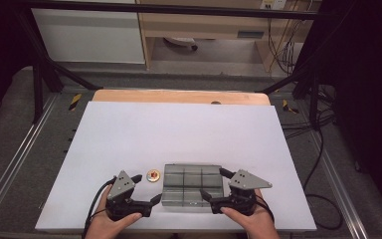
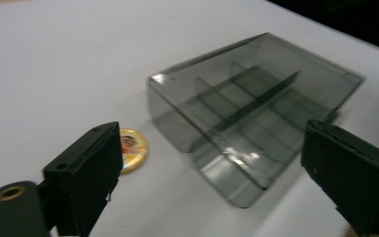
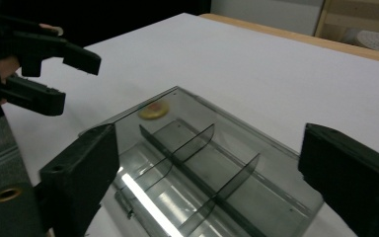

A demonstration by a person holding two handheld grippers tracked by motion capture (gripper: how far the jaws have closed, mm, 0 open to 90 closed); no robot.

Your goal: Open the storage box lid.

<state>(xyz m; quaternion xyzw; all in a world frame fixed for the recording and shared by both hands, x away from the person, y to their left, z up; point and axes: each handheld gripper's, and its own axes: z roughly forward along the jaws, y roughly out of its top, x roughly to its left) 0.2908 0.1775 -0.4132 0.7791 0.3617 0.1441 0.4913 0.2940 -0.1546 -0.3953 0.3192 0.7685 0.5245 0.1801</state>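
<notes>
A clear grey plastic box (image 1: 192, 185) with several divided compartments lies near the front edge of the white table (image 1: 179, 129). Its compartments look empty in the right gripper view, where the box (image 3: 202, 168) sits close below the jaws. A small round yellow badge (image 1: 153, 175) lies on the table just left of the box. My left gripper (image 1: 147, 188) is open at the box's left side, with the badge (image 2: 132, 149) by its left jaw and the box (image 2: 246, 123) ahead. My right gripper (image 1: 213, 183) is open at the box's right end, its pads clear of the walls.
A wooden strip (image 1: 179, 96) runs along the table's far edge. Black frame bars (image 1: 45, 74) stand at the back left and back right. Cables (image 1: 318, 164) trail on the floor to the right. The far half of the white surface is bare.
</notes>
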